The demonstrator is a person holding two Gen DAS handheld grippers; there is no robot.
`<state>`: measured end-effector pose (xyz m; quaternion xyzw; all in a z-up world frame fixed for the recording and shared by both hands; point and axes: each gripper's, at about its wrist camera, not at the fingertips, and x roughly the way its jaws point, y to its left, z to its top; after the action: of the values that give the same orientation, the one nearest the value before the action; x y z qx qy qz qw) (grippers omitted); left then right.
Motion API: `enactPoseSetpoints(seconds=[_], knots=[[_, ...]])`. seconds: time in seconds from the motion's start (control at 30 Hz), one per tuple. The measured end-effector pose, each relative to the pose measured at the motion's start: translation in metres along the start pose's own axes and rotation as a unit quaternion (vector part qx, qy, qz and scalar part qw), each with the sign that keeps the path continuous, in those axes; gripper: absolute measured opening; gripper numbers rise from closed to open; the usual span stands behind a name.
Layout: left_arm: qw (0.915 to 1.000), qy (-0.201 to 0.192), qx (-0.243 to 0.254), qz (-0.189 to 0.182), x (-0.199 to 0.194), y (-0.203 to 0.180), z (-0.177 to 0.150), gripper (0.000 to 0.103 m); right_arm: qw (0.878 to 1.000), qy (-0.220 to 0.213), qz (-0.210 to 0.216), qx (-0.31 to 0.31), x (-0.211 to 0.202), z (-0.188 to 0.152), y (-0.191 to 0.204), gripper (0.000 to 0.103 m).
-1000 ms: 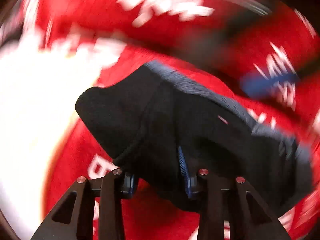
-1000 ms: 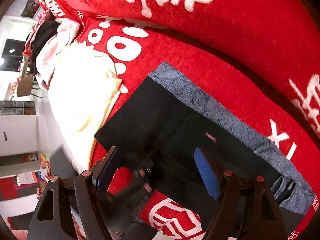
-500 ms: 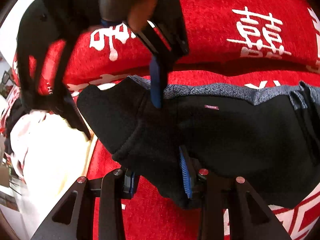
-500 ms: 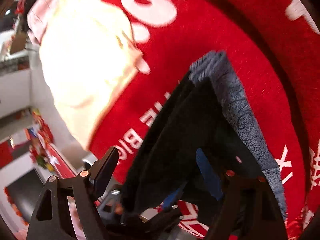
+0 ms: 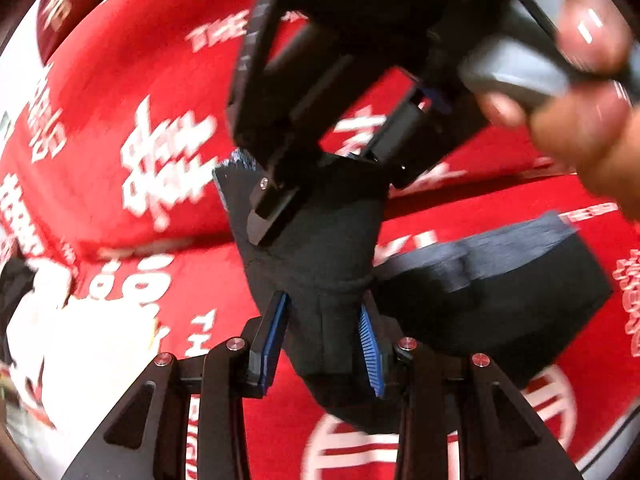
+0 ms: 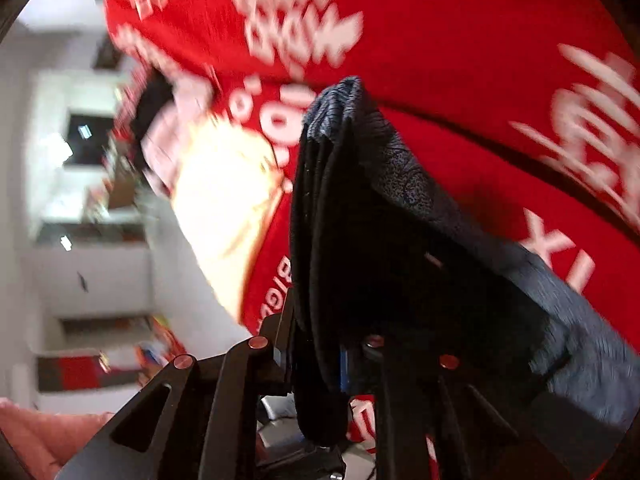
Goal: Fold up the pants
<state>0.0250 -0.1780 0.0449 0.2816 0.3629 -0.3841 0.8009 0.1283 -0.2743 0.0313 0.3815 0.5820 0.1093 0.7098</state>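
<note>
The black pants [image 5: 320, 256] with a grey waistband [image 6: 400, 176] lie partly on a red cloth with white lettering [image 5: 120, 120]. My left gripper [image 5: 324, 332] is shut on a bunched fold of the pants and holds it raised. My right gripper [image 6: 320, 344] is shut on another edge of the pants, which hangs in layers between its jaws. In the left wrist view the right gripper [image 5: 320, 176] is just above and beyond the left one, with the fabric stretched between them. The rest of the pants [image 5: 500, 280] lies folded at the right.
A pale yellow garment [image 6: 224, 200] lies on the red cloth to the left, with pink and dark clothes [image 6: 160, 120] beyond it. A white room with shelves [image 6: 80, 240] shows past the cloth's edge. A hand [image 5: 580, 120] holds the right gripper's handle.
My right gripper has closed on the pants edge and lifted it. Both grippers have raised the fabric off the cloth, and the right gripper has come closer over the left one.
</note>
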Motion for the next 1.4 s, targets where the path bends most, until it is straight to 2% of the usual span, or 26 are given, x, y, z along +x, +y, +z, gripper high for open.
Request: enactPoseSetpoints(seconds=[0.2, 0.33, 0.53, 0.63, 0.7, 0.77, 0.8, 1.0, 1.07, 1.1, 1.17, 1.23, 1.33, 1.4], knots=[[0.9956, -0.015, 0.079, -0.048, -0.033, -0.107, 0.030, 0.037, 0.993, -0.101, 0.034, 0.050, -0.105, -0.090, -0.069, 0.018], [0.9866, -0.014, 0.145, -0.074, -0.035, -0.183, 0.030, 0.037, 0.983, -0.146, 0.051, 0.093, -0.142, -0.156, -0.127, 0.020], [0.9745, 0.016, 0.198, -0.105, -0.011, -0.266, 0.019, 0.037, 0.967, -0.178, 0.062, 0.170, -0.167, -0.227, -0.229, 0.020], [0.9690, 0.043, 0.224, -0.096, 0.009, -0.291, 0.003, 0.037, 0.962, -0.181, 0.058, 0.195, -0.159, -0.241, -0.268, 0.020], [0.9671, 0.057, 0.231, -0.090, 0.018, -0.295, -0.004, 0.037, 0.963, -0.171, 0.055, 0.201, -0.144, -0.246, -0.287, 0.020], [0.9649, 0.060, 0.241, -0.085, 0.019, -0.292, -0.008, 0.051, 0.961, -0.172, 0.069, 0.204, -0.124, -0.247, -0.293, 0.020], [0.9641, 0.064, 0.240, -0.093, 0.020, -0.289, -0.010, 0.064, 0.960, -0.174, 0.076, 0.204, -0.121, -0.246, -0.294, 0.021], [0.9688, 0.093, 0.197, -0.118, 0.009, -0.241, -0.009, 0.066, 0.951, -0.193, 0.053, 0.234, -0.116, -0.268, -0.303, 0.026], [0.9742, 0.102, 0.164, -0.117, 0.006, -0.221, -0.005, 0.066, 0.952, -0.194, 0.020, 0.236, -0.128, -0.276, -0.296, 0.028], [0.9760, 0.109, 0.146, -0.119, 0.008, -0.212, -0.005, 0.066, 0.953, -0.193, -0.011, 0.233, -0.133, -0.279, -0.289, 0.029], [0.9798, 0.137, 0.089, -0.115, 0.015, -0.185, 0.000, 0.066, 0.953, -0.189, -0.058, 0.230, -0.139, -0.279, -0.276, 0.034], [0.9810, 0.160, 0.045, -0.099, 0.021, -0.166, 0.001, 0.066, 0.950, -0.184, -0.109, 0.227, -0.143, -0.284, -0.267, 0.035], [0.9794, 0.192, 0.002, -0.062, 0.039, -0.138, -0.003, 0.066, 0.941, -0.194, -0.151, 0.232, -0.148, -0.292, -0.249, 0.035], [0.9742, 0.216, -0.020, -0.061, 0.046, -0.128, -0.009, 0.069, 0.933, -0.205, -0.186, 0.230, -0.152, -0.294, -0.235, 0.035]])
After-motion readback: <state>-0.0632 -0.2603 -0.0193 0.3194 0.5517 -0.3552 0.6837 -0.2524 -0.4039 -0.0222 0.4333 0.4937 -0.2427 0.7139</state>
